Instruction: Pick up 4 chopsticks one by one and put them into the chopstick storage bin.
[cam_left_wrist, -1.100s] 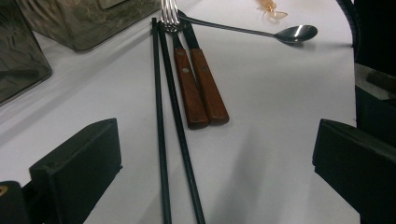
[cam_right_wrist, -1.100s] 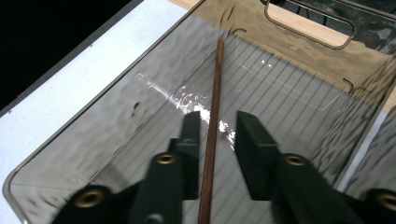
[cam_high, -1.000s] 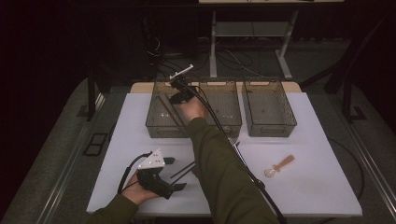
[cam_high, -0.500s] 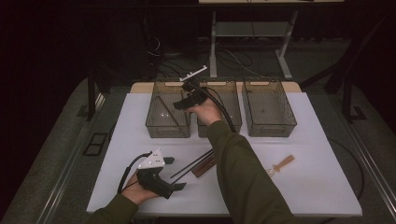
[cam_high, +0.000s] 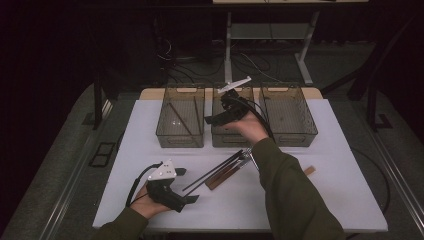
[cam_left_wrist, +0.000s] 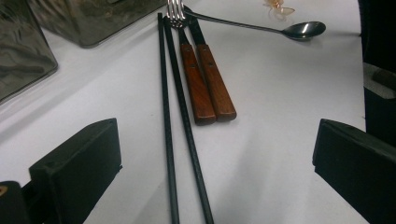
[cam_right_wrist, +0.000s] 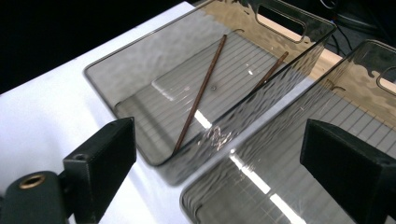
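Right claw (cam_high: 212, 119) has just been opening, nothing between its jaws, above the bins; left claw (cam_left_wrist: 215, 154) gapes too. Straddle one black chopstick (cam_left_wrist: 164, 116), then pinch.

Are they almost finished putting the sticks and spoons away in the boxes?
Not yet. Two brown chopsticks already lie in the left bin. The right hand-held gripper has just been opening and holds nothing above the bins. Still on the table: two black chopsticks, two wooden-handled pieces and a spoon, in front of the open, empty left hand-held gripper.
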